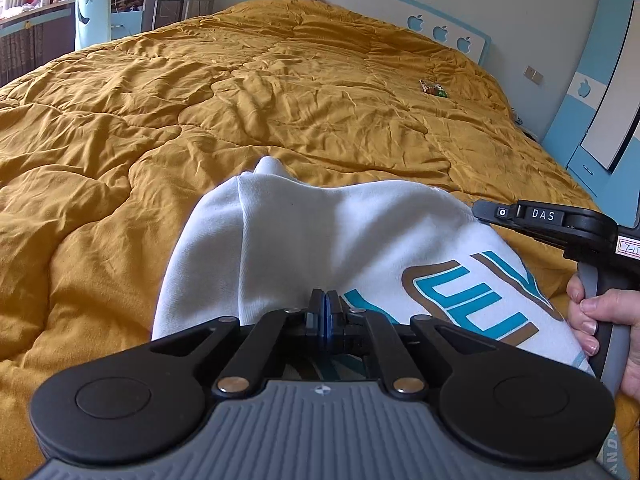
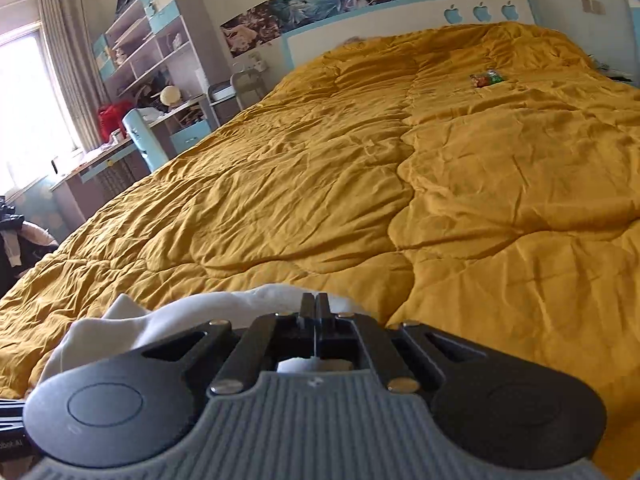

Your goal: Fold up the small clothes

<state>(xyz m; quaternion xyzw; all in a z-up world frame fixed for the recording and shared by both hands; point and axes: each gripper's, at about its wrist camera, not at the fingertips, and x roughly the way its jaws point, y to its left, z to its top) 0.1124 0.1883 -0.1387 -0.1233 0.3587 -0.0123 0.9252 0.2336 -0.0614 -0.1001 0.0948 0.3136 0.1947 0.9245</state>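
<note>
Left tongs (image 1: 326,300) closed, pinching white garment (image 1: 304,240), right tongs (image 2: 315,304) closed on the same white cloth (image 2: 168,316), mustard quilt (image 1: 240,112) covering bed beneath garment, hand (image 1: 600,320) on right grip, small wrapper (image 1: 434,89) far off on quilt

left gripper (image 1: 325,300) is pointing forward and tilting downward, its jaws sitting pressed together with the blue pads meeting. right gripper (image 2: 315,305) is angling downward too, jaws lying closed flat against each other. in the left wrist view the right gripper is reaching in from the right edge, and the person's right hand (image 1: 600,320) is wrapping its fingers (image 1: 588,305) around the grey handle.
</note>
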